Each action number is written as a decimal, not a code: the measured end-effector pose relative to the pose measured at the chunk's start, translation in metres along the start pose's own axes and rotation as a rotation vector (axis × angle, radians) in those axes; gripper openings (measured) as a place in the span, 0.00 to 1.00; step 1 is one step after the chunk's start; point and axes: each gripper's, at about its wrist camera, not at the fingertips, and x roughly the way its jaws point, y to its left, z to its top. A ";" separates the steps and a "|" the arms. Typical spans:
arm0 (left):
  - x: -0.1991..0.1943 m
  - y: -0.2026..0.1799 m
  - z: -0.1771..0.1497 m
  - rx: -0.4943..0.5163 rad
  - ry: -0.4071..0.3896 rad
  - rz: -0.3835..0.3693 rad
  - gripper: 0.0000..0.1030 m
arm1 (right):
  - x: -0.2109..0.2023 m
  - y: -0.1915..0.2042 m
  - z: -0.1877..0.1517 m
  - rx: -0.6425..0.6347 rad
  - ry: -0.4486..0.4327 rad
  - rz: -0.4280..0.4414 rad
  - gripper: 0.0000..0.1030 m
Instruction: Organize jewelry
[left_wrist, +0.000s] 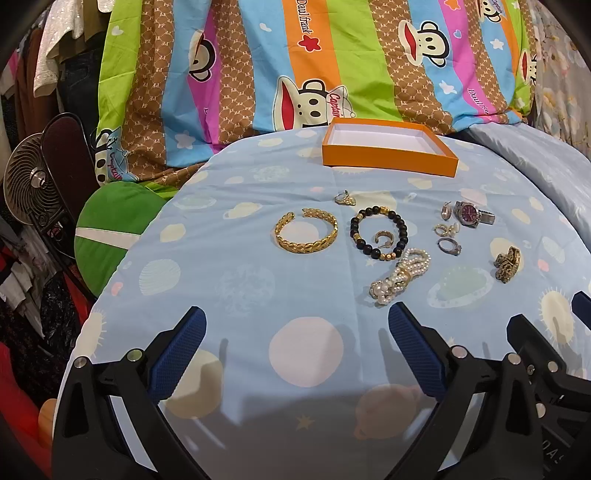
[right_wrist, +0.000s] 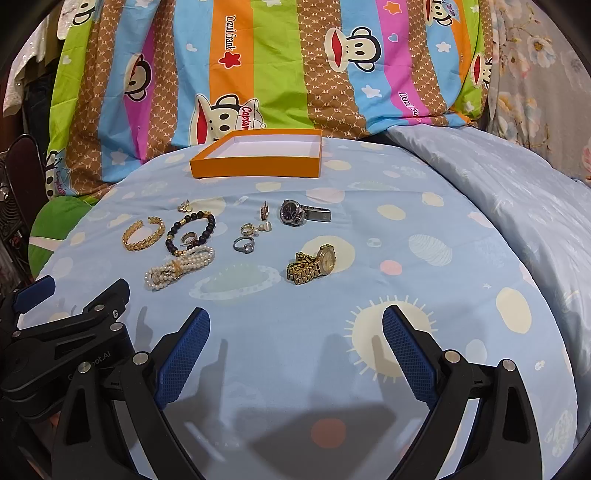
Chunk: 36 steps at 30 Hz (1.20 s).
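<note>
An empty orange box (left_wrist: 388, 158) (right_wrist: 255, 166) sits at the far side of the blue bedsheet. Jewelry lies in front of it: a gold cuff bangle (left_wrist: 306, 235) (right_wrist: 143, 233), a black bead bracelet (left_wrist: 377, 233) (right_wrist: 190, 232), a pearl bracelet (left_wrist: 400, 275) (right_wrist: 179, 267), a silver watch (left_wrist: 472, 216) (right_wrist: 303, 214), a gold watch (left_wrist: 509, 264) (right_wrist: 312, 264), a stone ring (left_wrist: 448, 246) (right_wrist: 243, 245) and several small rings and earrings. My left gripper (left_wrist: 295, 325) and right gripper (right_wrist: 295, 325) are open and empty, hovering near the bed's front, short of the jewelry.
A striped cartoon-monkey blanket (left_wrist: 295, 66) rises behind the box. A green cushion (left_wrist: 110, 236), a small fan (left_wrist: 31, 184) and hanging clothes are to the left. A pale quilt (right_wrist: 517, 192) lies to the right.
</note>
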 end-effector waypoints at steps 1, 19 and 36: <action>0.000 0.000 0.000 0.000 0.000 0.000 0.94 | 0.000 0.000 0.000 0.000 0.000 0.001 0.90; -0.001 0.000 0.001 0.000 0.001 0.000 0.93 | 0.000 0.000 0.000 -0.001 0.000 0.000 0.90; -0.001 0.000 0.001 0.001 0.000 0.001 0.92 | -0.001 -0.001 -0.001 0.000 -0.001 -0.001 0.90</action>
